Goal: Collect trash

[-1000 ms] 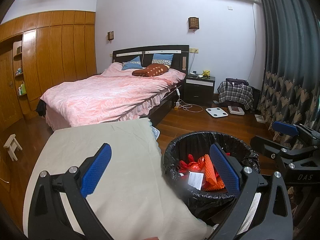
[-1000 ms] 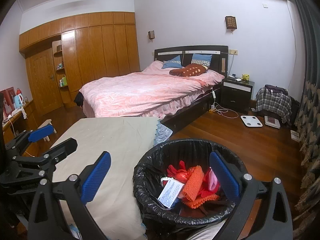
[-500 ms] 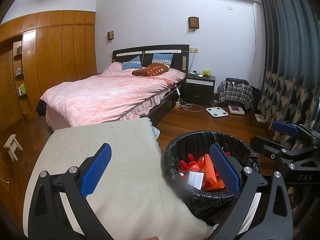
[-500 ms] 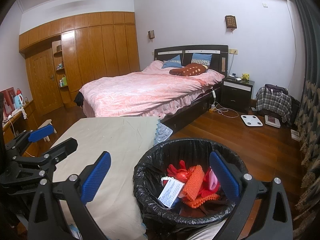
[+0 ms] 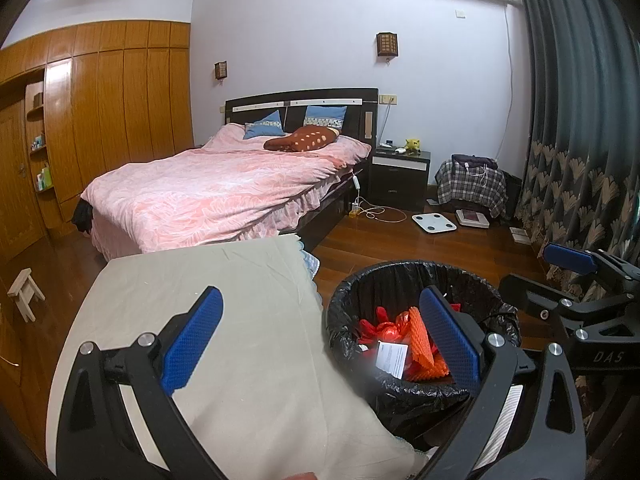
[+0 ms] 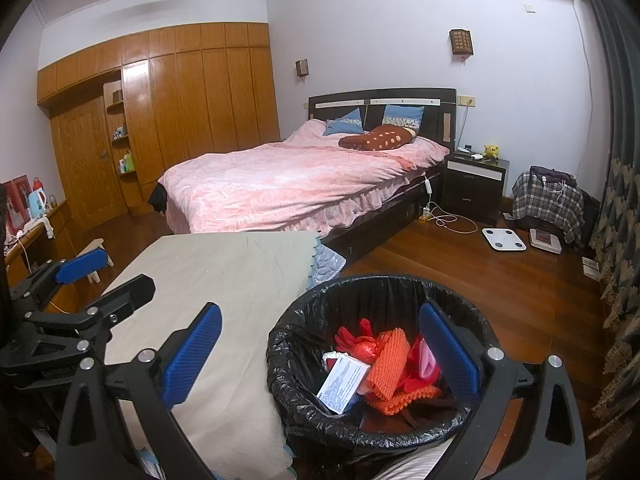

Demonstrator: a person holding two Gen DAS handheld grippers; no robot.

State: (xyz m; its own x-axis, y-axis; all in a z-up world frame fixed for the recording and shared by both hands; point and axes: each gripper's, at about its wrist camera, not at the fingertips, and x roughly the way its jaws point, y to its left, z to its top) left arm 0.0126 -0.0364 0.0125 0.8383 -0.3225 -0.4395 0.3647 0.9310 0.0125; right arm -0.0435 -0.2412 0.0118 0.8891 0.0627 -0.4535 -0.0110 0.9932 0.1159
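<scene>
left gripper [image 5: 320, 340]: black frame, silver screws | pads [image 5: 192, 340]: blue, textured | right gripper [image 6: 320, 344]: same build, white "DAS" marking on side

Bed [image 5: 224, 184] with pink cover, brown pillow [image 5: 300, 140], nightstand [image 5: 400, 176], white scale [image 5: 434, 223] on wood floor, wooden wardrobe [image 5: 120, 120], small stool [image 5: 25, 292].

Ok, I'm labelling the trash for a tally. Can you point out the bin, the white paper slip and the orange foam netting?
bin [image 6: 308, 396]: right wrist view, left wall of the black liner.
white paper slip [image 6: 343, 381]: right wrist view, middle of the printed face.
orange foam netting [image 6: 387, 362]: right wrist view, middle of the upright piece.
</scene>
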